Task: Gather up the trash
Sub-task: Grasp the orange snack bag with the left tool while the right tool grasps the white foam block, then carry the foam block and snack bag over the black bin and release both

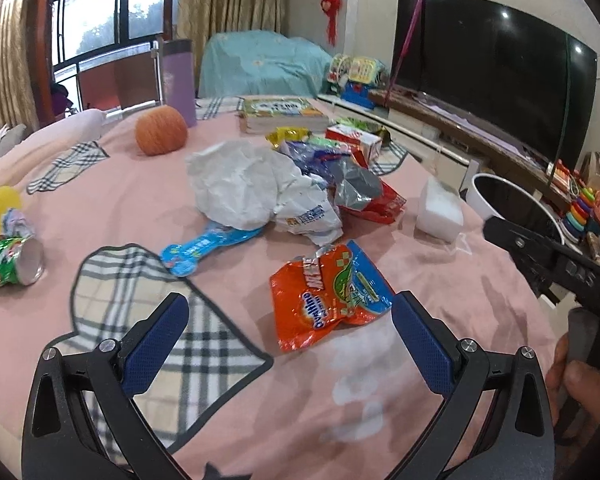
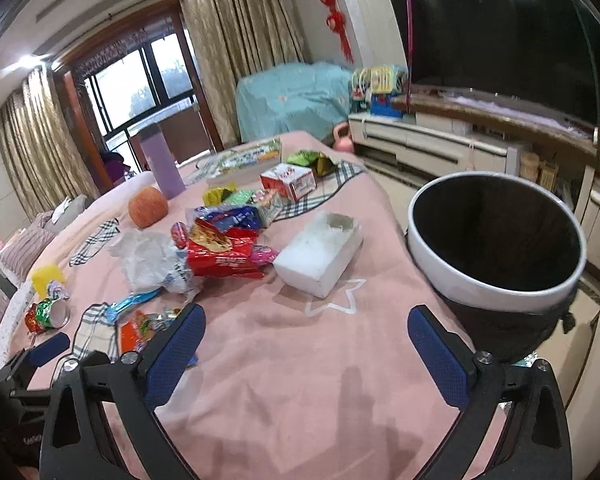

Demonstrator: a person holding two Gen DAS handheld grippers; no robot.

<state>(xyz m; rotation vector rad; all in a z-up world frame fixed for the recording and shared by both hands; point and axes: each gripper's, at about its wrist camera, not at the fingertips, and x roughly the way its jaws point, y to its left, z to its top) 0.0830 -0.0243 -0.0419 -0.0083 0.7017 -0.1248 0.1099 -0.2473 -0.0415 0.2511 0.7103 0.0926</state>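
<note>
My left gripper (image 1: 290, 304) is open low over the pink cloth (image 1: 440, 288), with an orange snack wrapper (image 1: 332, 292) lying just ahead between its blue fingertips, untouched. Beyond it sits a heap of trash: crumpled white paper (image 1: 244, 184), a red wrapper (image 1: 380, 204) and a blue wrapper (image 1: 208, 248). My right gripper (image 2: 307, 316) is open over bare cloth with nothing between its pads. A white-rimmed trash bin (image 2: 496, 276) with a black liner stands off the table's right edge. The red wrapper (image 2: 220, 260) and a white foam block (image 2: 320, 256) lie ahead of it.
A foil can (image 1: 12, 264) and a yellow item (image 1: 0, 204) lie at the left. An orange ball (image 1: 162, 130), purple bottle (image 1: 178, 80), book (image 1: 284, 114) and small red box (image 1: 356, 140) sit at the back. A TV (image 1: 492, 76) on a low cabinet stands to the right.
</note>
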